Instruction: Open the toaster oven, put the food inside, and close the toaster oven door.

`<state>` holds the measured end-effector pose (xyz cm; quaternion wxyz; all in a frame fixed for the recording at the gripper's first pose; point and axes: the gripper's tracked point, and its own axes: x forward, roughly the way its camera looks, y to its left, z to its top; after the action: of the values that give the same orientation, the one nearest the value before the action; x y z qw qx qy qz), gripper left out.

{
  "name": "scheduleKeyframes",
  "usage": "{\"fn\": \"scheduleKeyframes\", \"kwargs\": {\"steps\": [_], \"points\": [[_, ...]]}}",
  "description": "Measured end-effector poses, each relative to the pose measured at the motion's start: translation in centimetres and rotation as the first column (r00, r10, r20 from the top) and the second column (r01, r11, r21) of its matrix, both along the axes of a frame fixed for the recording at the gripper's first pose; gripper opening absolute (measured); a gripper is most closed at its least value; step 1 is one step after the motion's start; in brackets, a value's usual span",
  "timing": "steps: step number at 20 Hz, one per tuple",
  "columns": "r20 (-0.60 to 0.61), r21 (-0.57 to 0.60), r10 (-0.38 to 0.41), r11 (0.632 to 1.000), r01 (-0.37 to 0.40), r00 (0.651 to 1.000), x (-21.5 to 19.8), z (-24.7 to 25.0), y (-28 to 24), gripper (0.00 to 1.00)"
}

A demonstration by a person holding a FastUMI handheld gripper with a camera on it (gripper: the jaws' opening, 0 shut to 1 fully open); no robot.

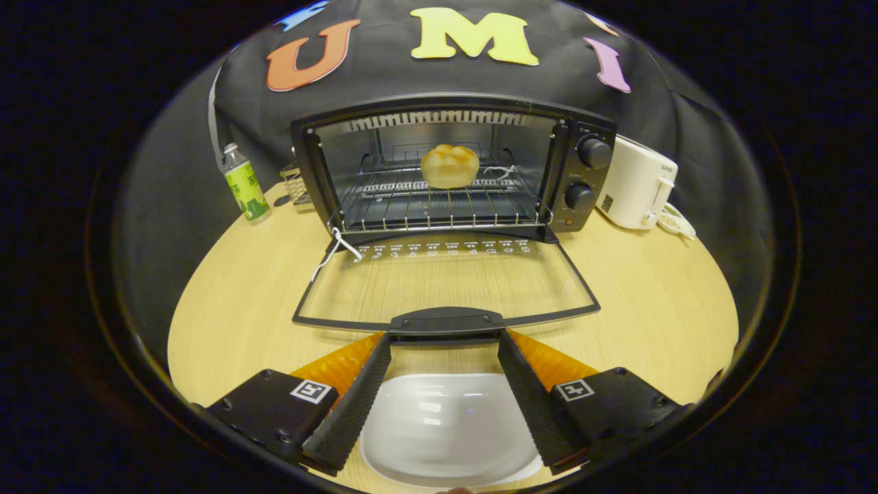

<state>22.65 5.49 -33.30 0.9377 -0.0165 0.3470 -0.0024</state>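
Note:
A black toaster oven (pixel 583 171) stands at the back of the wooden table with its glass door (pixel 446 281) folded down flat toward me. A round bread roll (pixel 449 166) rests on the wire rack (pixel 425 206) inside the cavity. The door's black handle (pixel 446 322) lies at the door's near edge, just ahead of my fingertips. My gripper (pixel 444 337) is open, its fingers spread about as wide as the handle and holding nothing. Below and between the fingers sits an empty white dish (pixel 446 425).
A plastic bottle with a green label (pixel 245 184) stands left of the oven, with a small wire basket (pixel 296 184) behind it. A white toaster (pixel 636 184) and its cord sit to the oven's right. Bare wooden tabletop (pixel 658 302) flanks the open door.

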Motion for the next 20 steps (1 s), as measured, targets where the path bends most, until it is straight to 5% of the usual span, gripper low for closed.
{"fn": "scheduleKeyframes", "kwargs": {"steps": [4, 8, 20], "points": [[-0.01, 0.019, -0.042, 0.999, 0.042, 0.999, 0.2, 0.4, 0.6, 1.0], [0.129, -0.012, -0.038, 0.999, 0.04, 0.991, 2.2, 4.5, 0.6, 1.0], [-0.11, 0.064, -0.07, 0.995, 0.078, 0.991, -0.8, -1.3, 0.3, 1.0]]}}
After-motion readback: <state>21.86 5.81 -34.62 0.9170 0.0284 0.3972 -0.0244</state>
